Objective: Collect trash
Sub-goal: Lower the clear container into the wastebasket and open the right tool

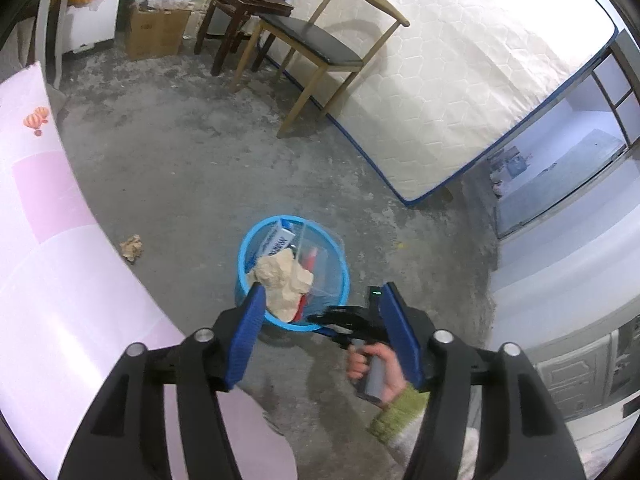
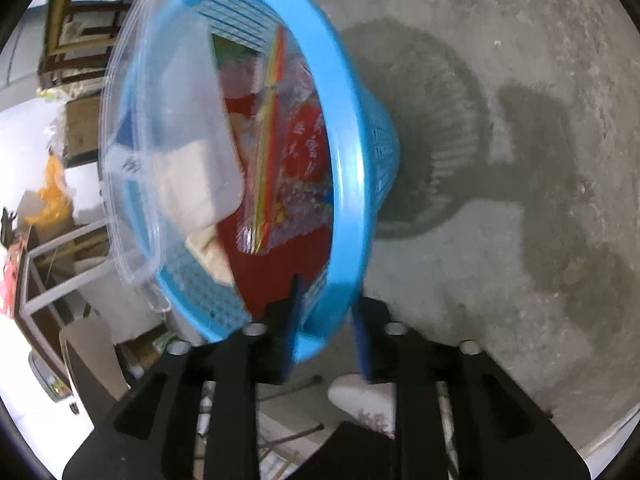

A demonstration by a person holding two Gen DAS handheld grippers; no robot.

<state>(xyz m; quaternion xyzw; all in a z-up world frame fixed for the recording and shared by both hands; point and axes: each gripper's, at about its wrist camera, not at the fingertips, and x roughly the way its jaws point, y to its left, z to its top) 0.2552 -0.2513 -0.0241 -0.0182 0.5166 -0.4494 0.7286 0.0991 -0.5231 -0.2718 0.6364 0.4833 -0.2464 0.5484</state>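
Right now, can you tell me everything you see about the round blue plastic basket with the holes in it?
The round blue plastic basket has a smooth thick rim and slotted, mesh-like walls. It sits on the grey concrete floor and is stuffed with trash: a crumpled beige paper wad, a clear plastic container, a red printed wrapper and a blue-and-white carton. The right gripper straddles its rim, one finger inside, one outside. The left gripper is open and empty.
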